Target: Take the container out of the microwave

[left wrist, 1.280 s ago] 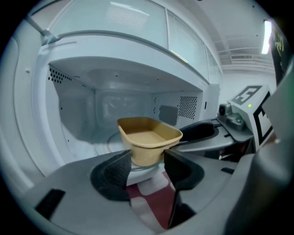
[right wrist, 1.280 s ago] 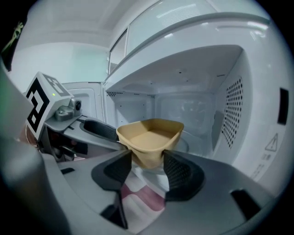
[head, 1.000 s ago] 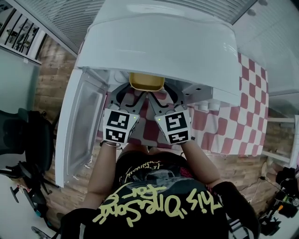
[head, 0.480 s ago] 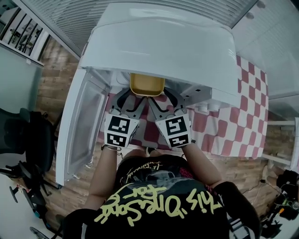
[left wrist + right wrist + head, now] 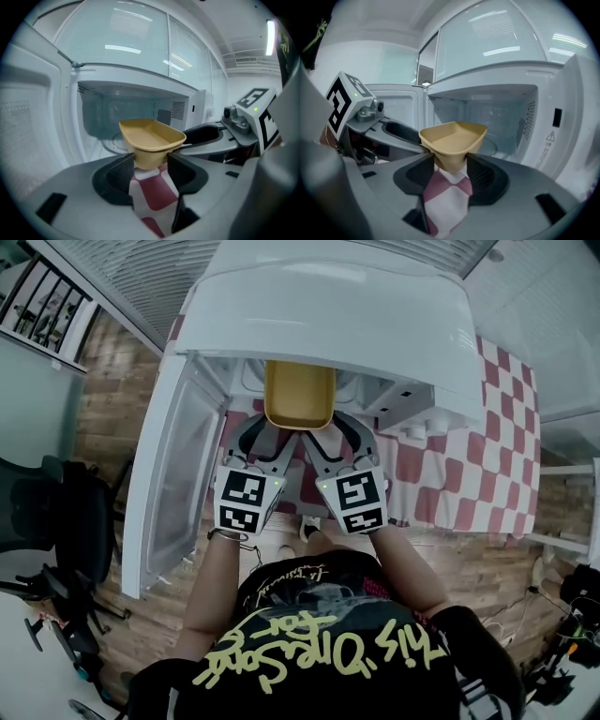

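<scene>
Yellow container (image 5: pixel 298 395) at the open mouth of the microwave (image 5: pixel 328 324), held clear of the floor of the oven, its near end over the checked cloth (image 5: pixel 487 456).

Your left gripper (image 5: pixel 267 430) and right gripper (image 5: pixel 330 430) each pinch the near end of the container, one at either corner; both gripper views show the pads pressed against its tapered walls.

**Risks.**
- You hold only the near end, so the far end hangs free. It may dip if a grip slackens.
- If one hand pulls faster than the other, the container will likely twist and could slip from one pair of pads.
- The open door (image 5: pixel 173 474) stands just beside your left gripper, so a drift to that side could knock it.

**Change from the earlier frames.** A second ago only the near rim showed beneath the oven's top edge. Now most of the bowl is in sight, and both grippers have drawn back towards you with the same hold.
</scene>
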Demonstrator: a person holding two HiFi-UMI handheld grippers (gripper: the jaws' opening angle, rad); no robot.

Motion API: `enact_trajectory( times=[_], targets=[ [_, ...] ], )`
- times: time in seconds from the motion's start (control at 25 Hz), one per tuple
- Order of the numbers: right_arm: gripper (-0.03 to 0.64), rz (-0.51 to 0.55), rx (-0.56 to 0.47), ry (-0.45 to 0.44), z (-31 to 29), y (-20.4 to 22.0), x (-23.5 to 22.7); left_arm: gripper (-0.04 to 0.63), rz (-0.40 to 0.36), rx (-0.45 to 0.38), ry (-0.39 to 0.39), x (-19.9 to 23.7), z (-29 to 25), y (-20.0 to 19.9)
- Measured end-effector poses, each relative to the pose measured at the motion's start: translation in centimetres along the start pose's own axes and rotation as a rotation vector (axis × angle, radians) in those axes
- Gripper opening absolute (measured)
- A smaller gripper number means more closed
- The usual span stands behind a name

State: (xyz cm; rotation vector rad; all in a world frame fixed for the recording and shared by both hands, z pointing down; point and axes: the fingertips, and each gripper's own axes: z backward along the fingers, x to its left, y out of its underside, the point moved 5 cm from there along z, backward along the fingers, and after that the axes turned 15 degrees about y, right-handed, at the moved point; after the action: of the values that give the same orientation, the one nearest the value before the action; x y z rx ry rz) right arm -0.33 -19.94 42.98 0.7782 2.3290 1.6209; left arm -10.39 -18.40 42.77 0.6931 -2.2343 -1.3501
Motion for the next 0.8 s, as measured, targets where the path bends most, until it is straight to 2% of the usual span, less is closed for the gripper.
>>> enact_trajectory(
  times=[0.8],
  targets=[
    [0.218, -0.017, -0.025, 0.071, 5.8, 0.5, 3.3, 0.227, -0.051, -0.014, 0.043, -3.7, 4.6, 1.2]
  ],
)
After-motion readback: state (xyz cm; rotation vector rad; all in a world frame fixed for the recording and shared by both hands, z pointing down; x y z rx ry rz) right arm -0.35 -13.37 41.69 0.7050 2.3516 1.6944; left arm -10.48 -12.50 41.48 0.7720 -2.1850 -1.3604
